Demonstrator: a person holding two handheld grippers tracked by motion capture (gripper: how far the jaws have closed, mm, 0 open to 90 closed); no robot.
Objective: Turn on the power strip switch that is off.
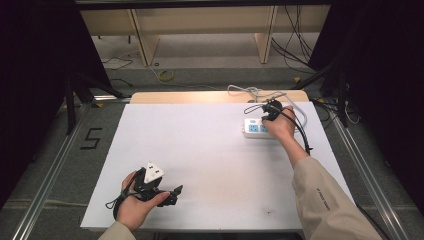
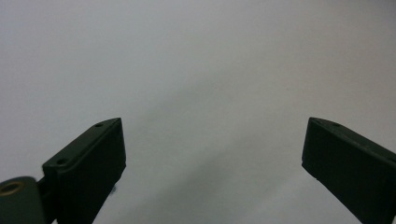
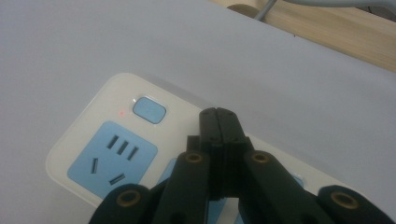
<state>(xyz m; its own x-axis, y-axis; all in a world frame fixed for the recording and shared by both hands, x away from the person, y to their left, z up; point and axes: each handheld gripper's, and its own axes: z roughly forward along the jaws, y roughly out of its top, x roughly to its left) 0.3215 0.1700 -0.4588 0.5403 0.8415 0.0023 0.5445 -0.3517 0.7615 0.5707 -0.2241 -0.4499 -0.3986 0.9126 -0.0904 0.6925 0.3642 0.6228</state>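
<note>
Nearest me at seven o'clock, left hand-held gripper [image 1: 167, 194] spread and idle; right hand-held gripper [image 3: 219, 122], jaws pressed together, over white blue-faced plastic power strip [image 3: 100, 140], indicator lit, so I judge switching done.

Power strip [image 1: 256, 128] lies on the table [image 1: 200, 150] at upper right — left gripper [image 1: 172, 195] at lower left, well apart.

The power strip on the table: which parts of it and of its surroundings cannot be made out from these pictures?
- Power strip: in the right gripper view, the right hand-held gripper, jaws closed, hides the sockets beyond the first; the bottom edge cuts off the rest.
- High view: the person's right hand covers the strip's right end.
- Cable: too thin to follow where it joins the strip.
- Left hand-held gripper: jaws apart over blank white table.
</note>
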